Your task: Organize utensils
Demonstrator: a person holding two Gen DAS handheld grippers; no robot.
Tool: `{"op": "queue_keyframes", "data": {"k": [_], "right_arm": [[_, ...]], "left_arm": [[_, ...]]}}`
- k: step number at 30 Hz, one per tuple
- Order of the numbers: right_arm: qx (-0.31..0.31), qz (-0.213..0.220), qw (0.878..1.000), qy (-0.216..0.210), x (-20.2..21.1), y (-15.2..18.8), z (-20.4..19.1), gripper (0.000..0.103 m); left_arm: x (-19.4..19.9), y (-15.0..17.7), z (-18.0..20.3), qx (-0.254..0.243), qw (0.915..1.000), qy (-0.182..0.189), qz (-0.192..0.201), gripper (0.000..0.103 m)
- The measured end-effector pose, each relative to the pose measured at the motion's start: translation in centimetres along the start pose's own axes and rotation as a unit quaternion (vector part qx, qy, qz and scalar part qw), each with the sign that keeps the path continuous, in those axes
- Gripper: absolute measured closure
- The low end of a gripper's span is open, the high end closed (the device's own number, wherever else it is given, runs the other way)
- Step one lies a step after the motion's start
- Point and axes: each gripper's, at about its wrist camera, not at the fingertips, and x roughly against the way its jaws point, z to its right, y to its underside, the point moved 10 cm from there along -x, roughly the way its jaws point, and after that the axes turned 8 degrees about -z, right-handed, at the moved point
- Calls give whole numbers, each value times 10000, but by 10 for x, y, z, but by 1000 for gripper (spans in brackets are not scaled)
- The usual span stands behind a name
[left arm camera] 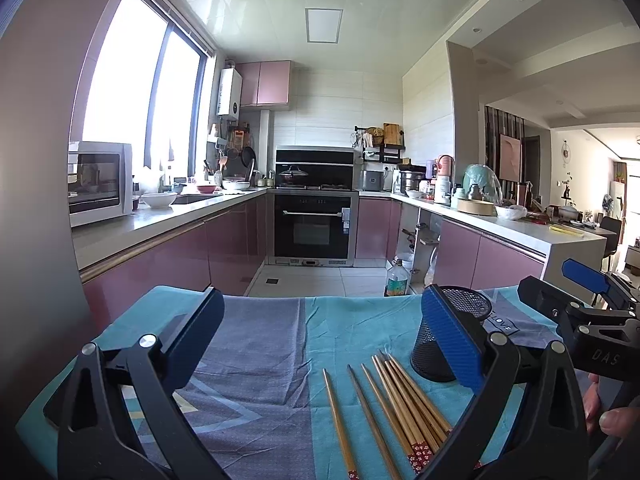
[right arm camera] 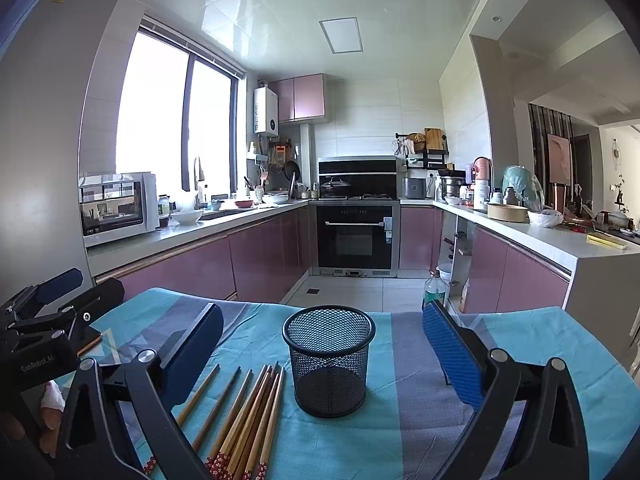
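Chopsticks (right arm camera: 244, 420) lie flat, tips toward the mesh cup (right arm camera: 329, 360), both hand-held grippers gaping, holding nothing.

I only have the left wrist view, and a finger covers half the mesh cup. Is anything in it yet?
Observer: No. The right wrist view shows the whole cup, upright and empty.
Reviewer: Is the right gripper holding a chopstick?
Observer: No. The right gripper has its fingers open with nothing between them, and the chopsticks lie on the cloth, left of the cup.
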Motion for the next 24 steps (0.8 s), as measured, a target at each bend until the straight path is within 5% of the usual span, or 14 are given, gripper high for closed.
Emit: {"op": "queue_keyframes", "data": {"k": [24], "right_arm": [[-25, -45, 10000, -4, 0, -1, 2, 7]], "left_arm": [[-3, 2, 2, 43, 10000, 26, -77, 6]]}}
